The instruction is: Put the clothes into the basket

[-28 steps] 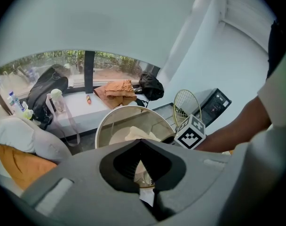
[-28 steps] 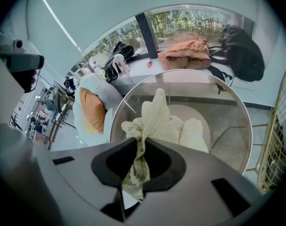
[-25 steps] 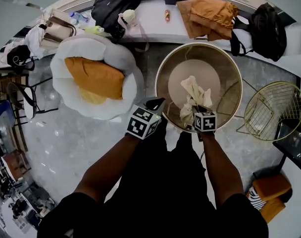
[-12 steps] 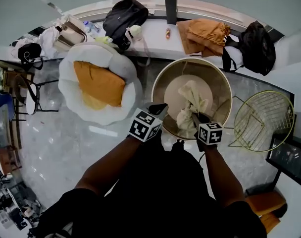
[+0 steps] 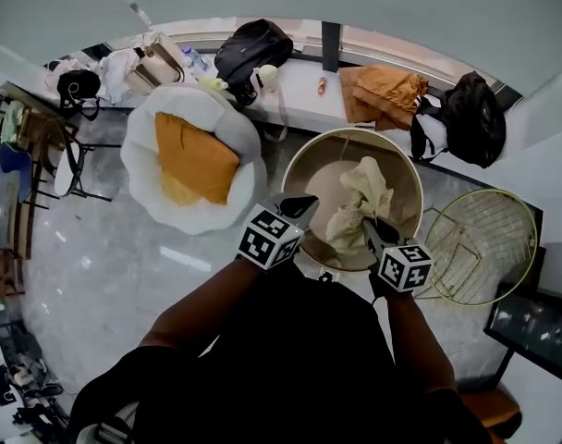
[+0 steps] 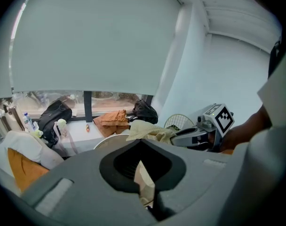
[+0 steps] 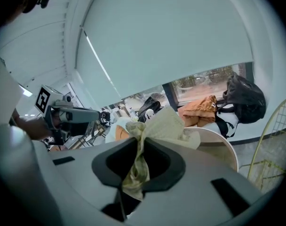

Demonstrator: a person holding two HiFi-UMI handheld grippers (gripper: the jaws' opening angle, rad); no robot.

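Jaws of the right gripper (image 5: 368,228) pinch the cream garment (image 5: 362,197) over the basket (image 5: 311,166) and should part only once it hangs centred, while the left gripper (image 5: 302,203) is closed and empty.

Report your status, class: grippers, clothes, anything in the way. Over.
Right gripper shut on cream cloth. Left gripper shut, empty, by the basket rim. Cloth hangs over basket, not yet dropped. Nothing blocking the opening.

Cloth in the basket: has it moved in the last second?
Yes. Shut on the cloth, the right gripper has lifted it off the basket floor, up toward the rim.
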